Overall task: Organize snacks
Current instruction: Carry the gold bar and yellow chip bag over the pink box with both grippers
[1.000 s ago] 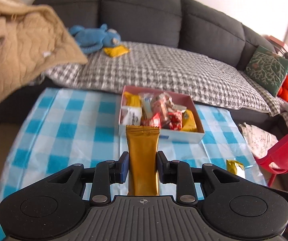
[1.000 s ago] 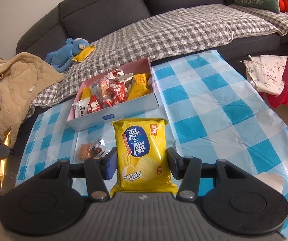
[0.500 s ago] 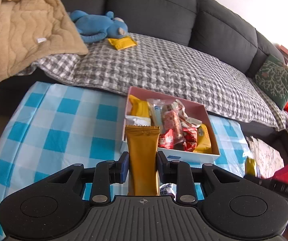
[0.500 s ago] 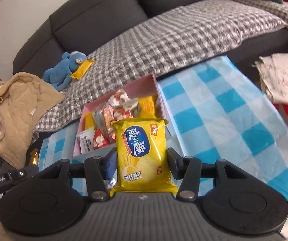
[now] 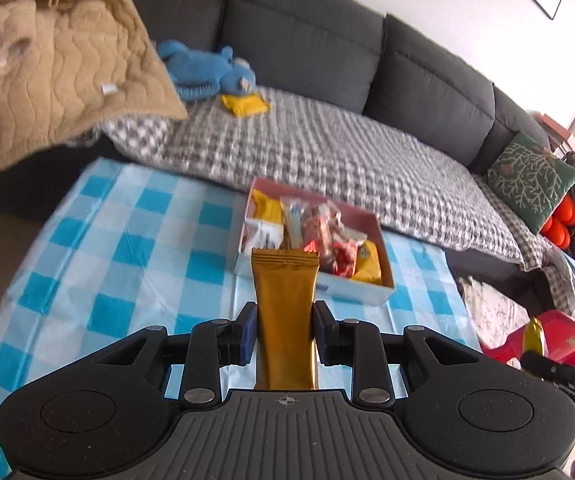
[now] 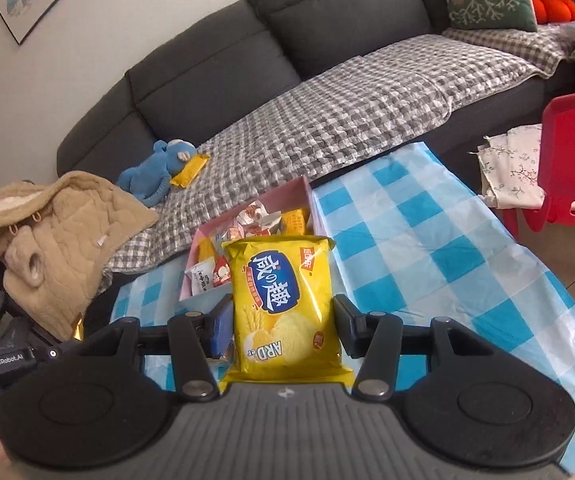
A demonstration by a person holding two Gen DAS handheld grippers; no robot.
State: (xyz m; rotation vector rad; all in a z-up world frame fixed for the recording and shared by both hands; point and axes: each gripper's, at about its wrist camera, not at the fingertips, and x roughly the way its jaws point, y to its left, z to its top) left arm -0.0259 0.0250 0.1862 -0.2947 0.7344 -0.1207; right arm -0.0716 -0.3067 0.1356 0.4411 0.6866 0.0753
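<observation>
1. Left wrist view, nearest first: the left gripper [image 5: 285, 334] was clamped on a gold snack bar [image 5: 286, 312], pads pressed to both its sides, and the bar's lower end was hidden behind the gripper body.
2. Plain gold wrapper, crimped top edge, standing up over the blue-checked tablecloth [image 5: 127, 248].
3. Beyond it sat the pink snack box [image 5: 371, 220] on the cloth, packed with wrappers too blurred to tell apart.
4. Farther back, a blue plush toy [image 5: 207, 70] lay on the grey sofa [image 5: 307, 40] beside a yellow packet [image 5: 245, 104].
5. Right wrist view: the right gripper [image 6: 283, 326] was gripping a yellow cracker bag [image 6: 283, 300] by its sides, blue label in the middle, bottom edge cut off by the gripper.
6. That bag covered part of the snack box [image 6: 307, 192] behind it.
</observation>
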